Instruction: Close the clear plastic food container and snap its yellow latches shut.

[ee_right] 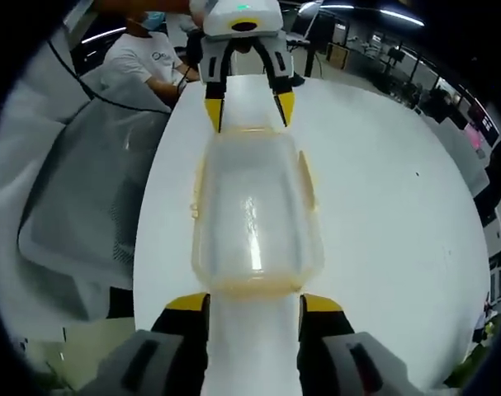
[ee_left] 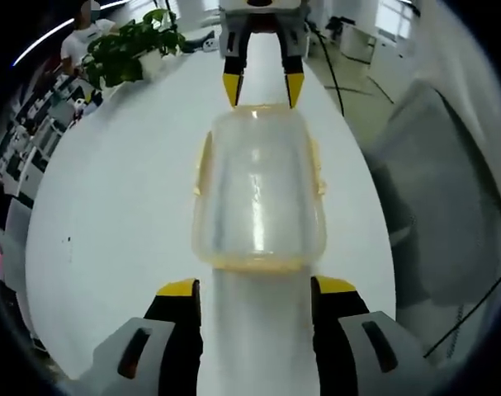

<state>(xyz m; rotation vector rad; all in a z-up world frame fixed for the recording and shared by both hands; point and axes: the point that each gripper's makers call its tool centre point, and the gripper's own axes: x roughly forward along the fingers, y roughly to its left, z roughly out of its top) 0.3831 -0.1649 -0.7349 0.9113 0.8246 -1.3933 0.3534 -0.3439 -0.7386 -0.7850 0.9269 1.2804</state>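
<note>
The left gripper (ee_left: 256, 290) has its jaws spread wide, their yellow tips standing just off the near end of the container (ee_left: 258, 191), one at each corner; whether they touch it cannot be told. The right gripper (ee_right: 254, 299) is spread likewise at the opposite end, its yellow tips flanking the container's (ee_right: 254, 216) short side. Neither pinches anything. In the left gripper view the right gripper (ee_left: 262, 89) points in from the far end, jaws apart, tips close to the lid's edge; in the right gripper view the left gripper (ee_right: 243, 106) appears the same way.

The container lies lengthwise on the table (ee_left: 134, 206) between the two tools. It is a rounded rectangle of clear, slightly cloudy plastic, glossy, with a bright streak of reflected light along the lid. Yellow latches (ee_left: 202, 163) sit along its long sides, with a yellow strip at the near end. The table is white, smooth and matte. A leafy plant (ee_left: 130, 45) stands at its far corner.
</note>
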